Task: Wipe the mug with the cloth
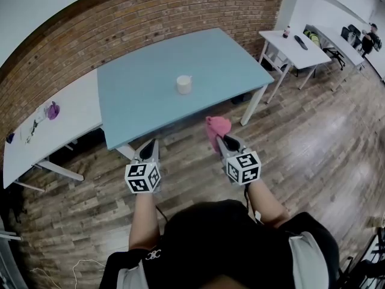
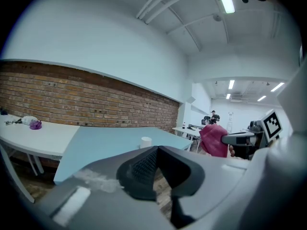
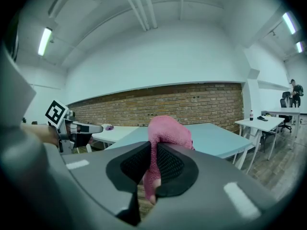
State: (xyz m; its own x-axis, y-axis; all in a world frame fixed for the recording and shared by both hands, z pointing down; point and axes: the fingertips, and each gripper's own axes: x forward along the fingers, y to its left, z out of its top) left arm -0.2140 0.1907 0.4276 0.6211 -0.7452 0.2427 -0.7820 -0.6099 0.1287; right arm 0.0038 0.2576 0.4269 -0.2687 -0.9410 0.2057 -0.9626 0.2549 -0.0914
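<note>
Fingers (image 3: pixel 171 163) of the right gripper (image 3: pixel 152 148) are clamped on a pink cloth (image 3: pixel 166 130), which bunches above the pads and hangs in a short tail below them. Those of the left gripper (image 2: pixel 157 150) are pressed together with nothing between them.

Both tools are held side by side over the wood floor (image 1: pixel 180 152), just short of the near edge of a light blue table (image 1: pixel 144 110), the cloth-bearing one on the right.

A white mug (image 1: pixel 183 84) stands upright near the middle of that table, alone on its top and well apart from both grippers and from the cloth.

An operator (image 1: pixel 222 239) in a black top, forearms bare, holds the tools out in front.

Behind the blue table runs a brick wall (image 1: pixel 150 17). A white table (image 1: pixel 60 143) adjoins the blue one on the left and carries a small purple object (image 1: pixel 53 110) among other items too small to make out. A second white table (image 1: pixel 295 48) stands to the right with a bottle (image 1: pixel 287 32) on it. A second person (image 1: pixel 370 38) sits in the far corner beyond it.
</note>
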